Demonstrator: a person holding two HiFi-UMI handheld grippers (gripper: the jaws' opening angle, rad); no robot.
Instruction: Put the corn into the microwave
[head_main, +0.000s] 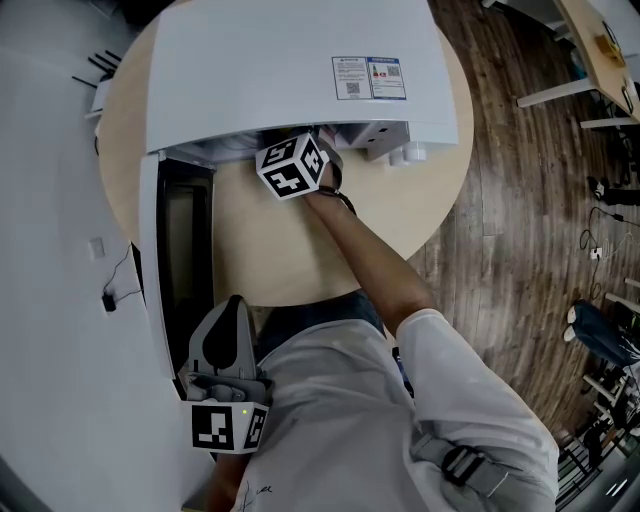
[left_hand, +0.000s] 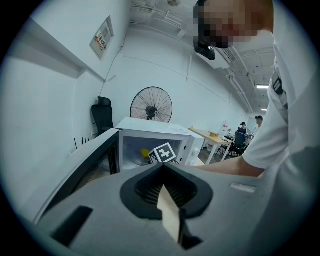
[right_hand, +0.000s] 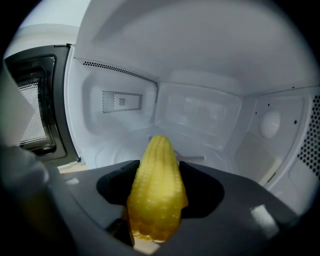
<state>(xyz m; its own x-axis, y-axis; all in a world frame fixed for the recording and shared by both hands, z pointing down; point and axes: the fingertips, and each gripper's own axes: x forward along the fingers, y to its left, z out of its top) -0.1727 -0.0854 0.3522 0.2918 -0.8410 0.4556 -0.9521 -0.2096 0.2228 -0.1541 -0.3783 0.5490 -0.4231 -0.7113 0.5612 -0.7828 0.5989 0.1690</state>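
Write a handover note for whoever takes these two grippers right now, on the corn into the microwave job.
Right gripper: shut on the corn cob, at the mouth of the microwave cavity, cob tip pointing inward.
Left gripper: shut, nothing between its jaws, held back beside the open microwave door.
Done: door open, corn gripped and at the cavity.
Left: set the corn on the cavity floor, release, pull the gripper out.

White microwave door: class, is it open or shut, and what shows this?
Open. The dark-windowed door stands swung out from the white microwave; its white cavity shows behind the yellow corn cob.
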